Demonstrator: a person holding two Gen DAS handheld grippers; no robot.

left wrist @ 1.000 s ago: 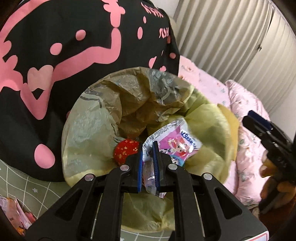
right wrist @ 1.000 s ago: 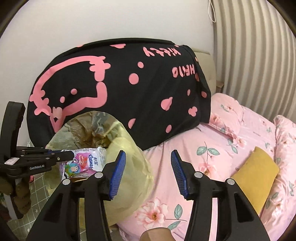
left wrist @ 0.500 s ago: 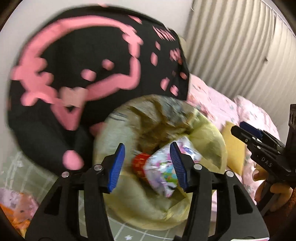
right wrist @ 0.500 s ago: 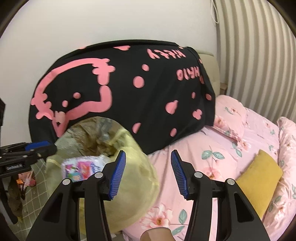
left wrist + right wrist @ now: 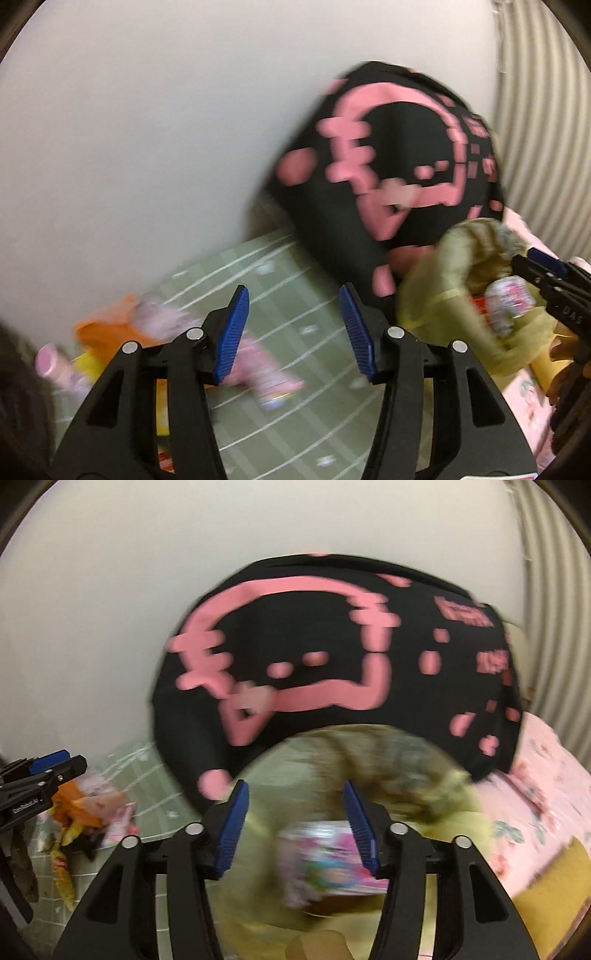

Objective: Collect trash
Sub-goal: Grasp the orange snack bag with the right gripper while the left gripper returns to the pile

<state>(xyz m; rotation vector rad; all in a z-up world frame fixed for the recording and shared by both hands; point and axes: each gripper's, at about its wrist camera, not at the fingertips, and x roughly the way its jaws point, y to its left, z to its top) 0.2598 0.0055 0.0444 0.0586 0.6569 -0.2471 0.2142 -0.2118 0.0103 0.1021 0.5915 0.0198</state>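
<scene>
Both views are blurred by motion. My left gripper [image 5: 293, 328] is open and empty above the green grid mat [image 5: 295, 354], near a pile of wrappers [image 5: 258, 365] in pink, orange and yellow. The yellow trash bag [image 5: 443, 295] lies to its right with a pink snack packet [image 5: 506, 299] inside. My right gripper [image 5: 295, 819] is open and empty over the bag's mouth [image 5: 332, 760], the pink packet [image 5: 325, 856] just below its fingers. The left gripper's tip [image 5: 55, 764] shows at the right wrist view's left edge, above the wrapper pile [image 5: 85, 819].
A big black cushion [image 5: 351, 657] with pink print leans on the white wall behind the bag. Pink floral bedding [image 5: 546, 797] and a mustard pillow [image 5: 554, 878] lie to the right. A ribbed curtain [image 5: 546, 110] hangs at far right.
My left gripper opened and dropped the pink packet into the bag, then swung left toward the wrapper pile. My right gripper moved left over the bag's mouth.
</scene>
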